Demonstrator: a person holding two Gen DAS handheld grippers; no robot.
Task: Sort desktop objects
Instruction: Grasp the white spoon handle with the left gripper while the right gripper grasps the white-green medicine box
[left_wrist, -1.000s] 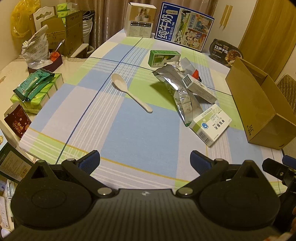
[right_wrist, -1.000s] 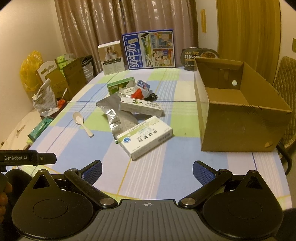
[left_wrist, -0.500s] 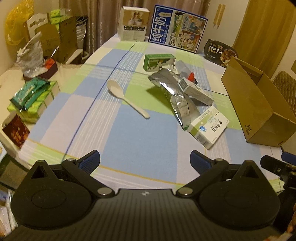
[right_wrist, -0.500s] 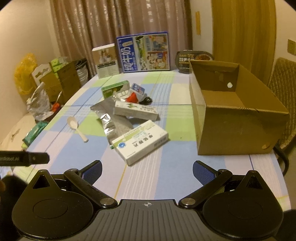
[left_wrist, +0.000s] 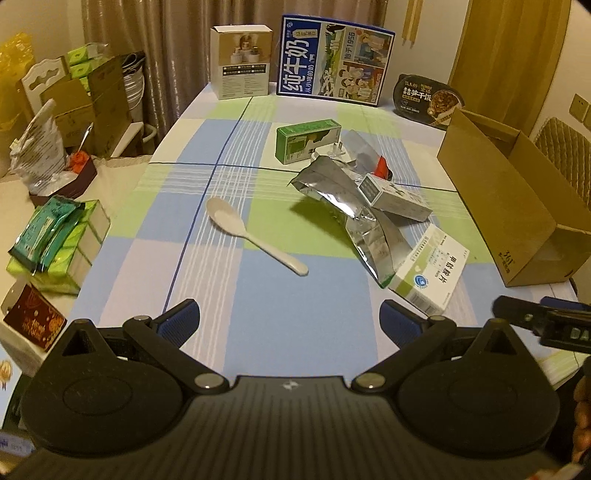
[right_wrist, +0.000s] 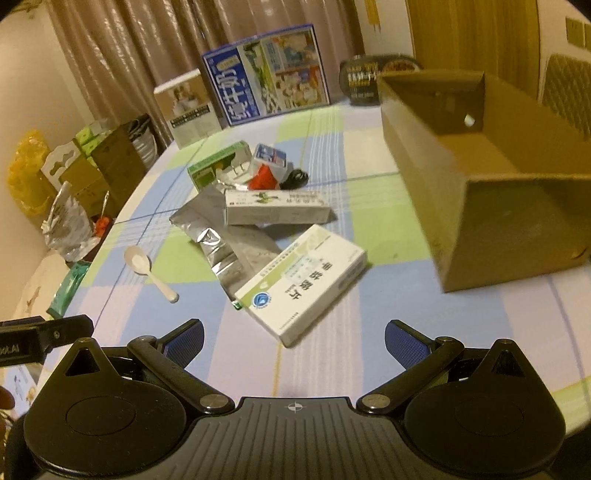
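Both grippers, left (left_wrist: 290, 319) and right (right_wrist: 294, 341), are held wide open with nothing gripped, above the near table (left_wrist: 295, 317) edge. Just ahead, a white box (right_wrist: 301, 282) is seen on a foil bag (right_wrist: 229, 240), spoon (left_wrist: 255, 234) further left, carton (right_wrist: 487, 184) off right.

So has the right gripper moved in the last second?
Yes. The right gripper has closed in on the white medicine box and tilted; the box and the cardboard box loom larger in its view. Fingers open, empty.
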